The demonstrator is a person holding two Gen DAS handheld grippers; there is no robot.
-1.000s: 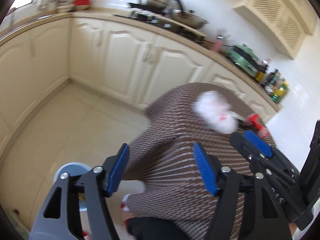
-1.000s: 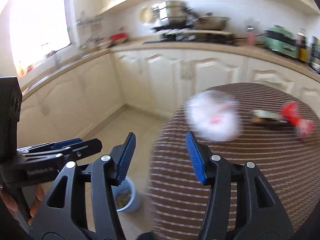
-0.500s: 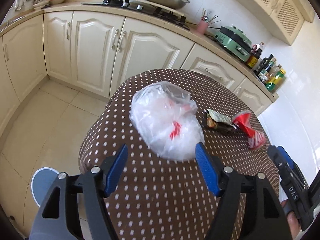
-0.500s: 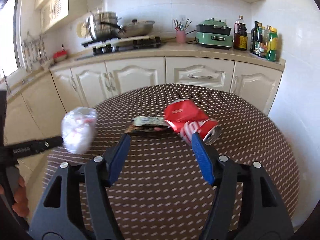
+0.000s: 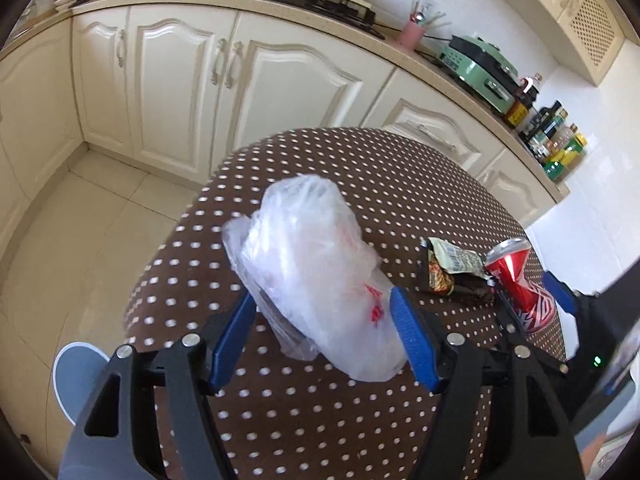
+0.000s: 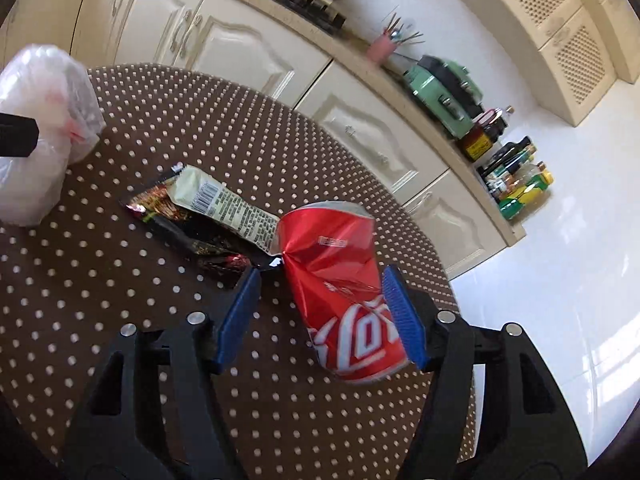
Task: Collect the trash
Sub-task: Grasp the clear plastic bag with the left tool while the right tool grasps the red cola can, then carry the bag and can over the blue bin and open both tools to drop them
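Note:
A crumpled clear plastic bag (image 5: 316,264) lies on the round brown dotted table (image 5: 360,168). My left gripper (image 5: 324,320) is open, its blue fingers on either side of the bag's near end. A crushed red soda can (image 6: 340,296) lies further right, next to a torn snack wrapper (image 6: 208,208). My right gripper (image 6: 320,304) is open with the can between its fingers, close to the right pad. The bag also shows in the right wrist view (image 6: 40,120), and the can (image 5: 520,280) and wrapper (image 5: 448,272) in the left wrist view.
A blue-rimmed bin (image 5: 76,376) stands on the tiled floor left of the table. Cream cabinets (image 5: 200,80) and a counter with a stove, a green appliance (image 5: 480,68) and bottles (image 5: 556,144) run behind. A white wall is to the right.
Both grippers have moved forward and down over the table. The left now straddles the plastic bag; the right has closed in on the can. Both stay open.

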